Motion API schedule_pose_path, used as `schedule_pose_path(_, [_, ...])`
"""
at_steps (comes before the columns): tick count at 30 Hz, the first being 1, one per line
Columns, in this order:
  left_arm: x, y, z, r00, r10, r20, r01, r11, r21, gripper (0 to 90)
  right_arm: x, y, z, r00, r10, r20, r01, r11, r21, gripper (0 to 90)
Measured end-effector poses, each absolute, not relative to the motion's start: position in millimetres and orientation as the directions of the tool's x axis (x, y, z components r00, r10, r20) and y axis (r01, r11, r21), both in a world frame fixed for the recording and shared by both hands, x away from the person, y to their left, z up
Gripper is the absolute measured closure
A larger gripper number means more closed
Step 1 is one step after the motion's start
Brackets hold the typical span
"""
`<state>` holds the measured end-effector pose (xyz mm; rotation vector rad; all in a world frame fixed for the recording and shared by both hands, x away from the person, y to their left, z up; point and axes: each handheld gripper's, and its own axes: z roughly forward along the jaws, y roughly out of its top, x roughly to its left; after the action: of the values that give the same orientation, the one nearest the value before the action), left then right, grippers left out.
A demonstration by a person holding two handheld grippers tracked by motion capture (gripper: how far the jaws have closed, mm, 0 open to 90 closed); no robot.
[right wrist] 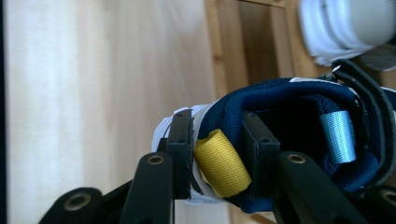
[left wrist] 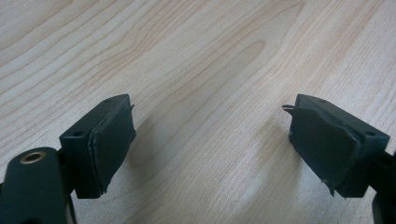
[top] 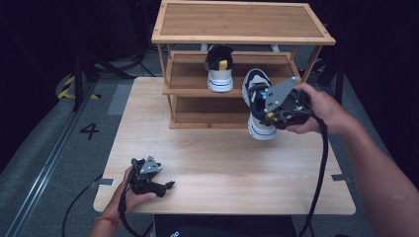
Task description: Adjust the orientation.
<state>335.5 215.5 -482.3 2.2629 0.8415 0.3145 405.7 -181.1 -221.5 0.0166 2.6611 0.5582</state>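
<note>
Right gripper (right wrist: 215,154) jaws clamped on the heel collar of a navy and white sneaker (top: 258,106), one jaw inside the shoe and one outside beside the yellow pull loop (right wrist: 222,163), probably for a firm one-handed carry. Sneaker hanging sole-down above the surface (top: 222,163), just in front of the wooden shoe rack (top: 237,34), whose middle shelf carries the matching sneaker (top: 219,69), likely the intended spot. Left gripper (left wrist: 210,144) resting low near the front edge, jaws wide with nothing between.
</note>
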Motion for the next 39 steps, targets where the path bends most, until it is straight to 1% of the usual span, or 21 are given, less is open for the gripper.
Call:
schedule_pose_path(2, [335.5,215.5,-482.2,0.761,0.649,-0.013,0.482,-0.551,0.681,14.7,415.4,-176.9,-214.8,-0.906,0.096,-0.412,-0.073,0.923,0.377,68.9])
schedule_pose_path(7, [335.4,215.5,-482.2,0.76,0.649,-0.012,0.482,-0.551,0.681,14.7,442.5,-173.0,-205.0,-0.905,0.128,-0.406,-0.05,0.915,0.4,68.7])
schedule_pose_path(10, [335.5,215.5,-482.2,0.762,0.648,-0.012,0.481,-0.552,0.681,14.7,461.6,-169.1,-204.8,-0.901,0.143,-0.41,-0.038,0.915,0.401,68.6])
schedule_pose_path(15, [335.4,215.5,-482.2,0.761,0.648,-0.013,0.482,-0.551,0.681,14.7,481.0,-162.9,-207.7,-0.902,0.151,-0.405,-0.023,0.918,0.395,68.3])
schedule_pose_path(18, [335.5,215.6,-482.2,0.762,0.648,-0.012,0.48,-0.552,0.681,14.7,488.8,-161.8,-204.5,-0.905,0.159,-0.394,-0.023,0.909,0.417,67.9])
schedule_pose_path(20, [335.2,215.2,-482.5,0.759,0.65,-0.02,0.486,-0.546,0.682,14.7,491.5,-161.3,-204.0,-0.904,0.162,-0.395,-0.019,0.909,0.417,67.9])
schedule_pose_path(21, [335.1,215.3,-482.5,0.76,0.65,-0.019,0.485,-0.547,0.682,14.7,495.5,-158.1,-203.5,-0.898,0.156,-0.41,-0.024,0.916,0.401,67.8])
schedule_pose_path(30, [335.2,215.4,-482.3,0.76,0.649,-0.013,0.481,-0.549,0.684,14.8,513.6,-149.2,-199.2,-0.887,0.176,-0.427,-0.01,0.917,0.399,64.8])
schedule_pose_path(33, [335.0,215.5,-482.2,0.76,0.65,-0.012,0.48,-0.55,0.683,14.8,519.0,-146.7,-199.0,-0.857,0.183,-0.482,-0.024,0.92,0.391,61.4])
schedule_pose_path(35, [335.0,215.5,-482.2,0.76,0.65,-0.011,0.48,-0.55,0.683,14.8,519.0,-146.6,-198.9,-0.849,0.192,-0.492,-0.017,0.921,0.389,60.4])
schedule_pose_path(36, [334.8,215.5,-482.3,0.76,0.649,-0.011,0.48,-0.55,0.683,14.8,517.7,-150.5,-195.1,-0.827,0.209,-0.523,-0.045,0.901,0.432,60.9])
schedule_pose_path(38, [334.8,215.5,-482.2,0.76,0.65,-0.012,0.48,-0.55,0.684,14.8,515.0,-154.3,-191.3,-0.812,0.248,-0.528,-0.038,0.881,0.472,61.0])
schedule_pose_path(39, [334.8,215.5,-482.2,0.76,0.65,-0.012,0.48,-0.55,0.684,14.8,515.0,-154.3,-191.3,-0.812,0.248,-0.528,-0.038,0.881,0.472,61.0])
